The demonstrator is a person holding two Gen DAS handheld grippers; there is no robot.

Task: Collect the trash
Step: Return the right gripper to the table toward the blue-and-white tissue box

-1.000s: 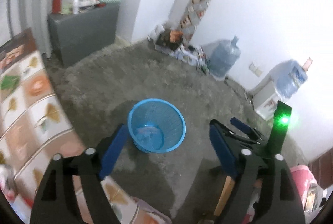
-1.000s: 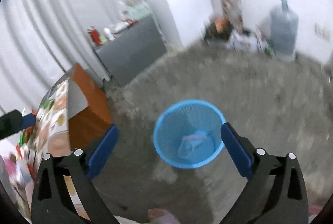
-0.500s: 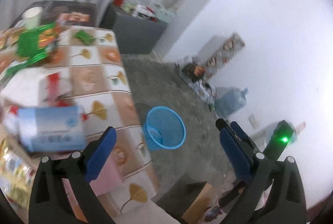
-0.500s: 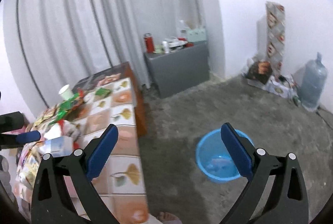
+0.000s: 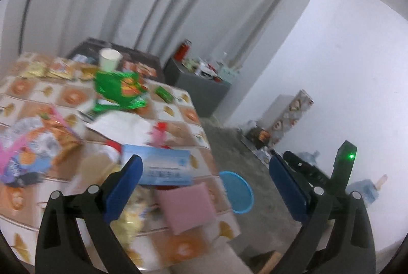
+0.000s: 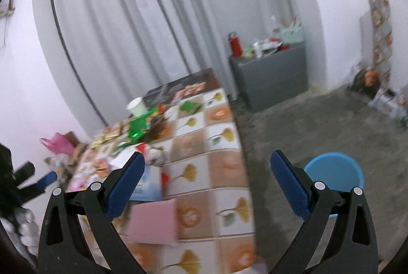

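Both tongs gape wide and empty; the pink packet [image 5: 187, 207] lies at six o'clock of the left gripper [image 5: 204, 187], nearer than the right gripper [image 6: 206, 179]

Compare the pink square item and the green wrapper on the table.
The pink square item is flat, plain and matte; the green wrapper is crumpled, shiny and printed. The pink one lies at the table's near edge; the green one sits farther back, beside the paper cup. Both lie untouched.

Motion blur smears the table's litter [image 5: 51, 146]; the blue bin [image 6: 339, 172] sits partly behind a finger.
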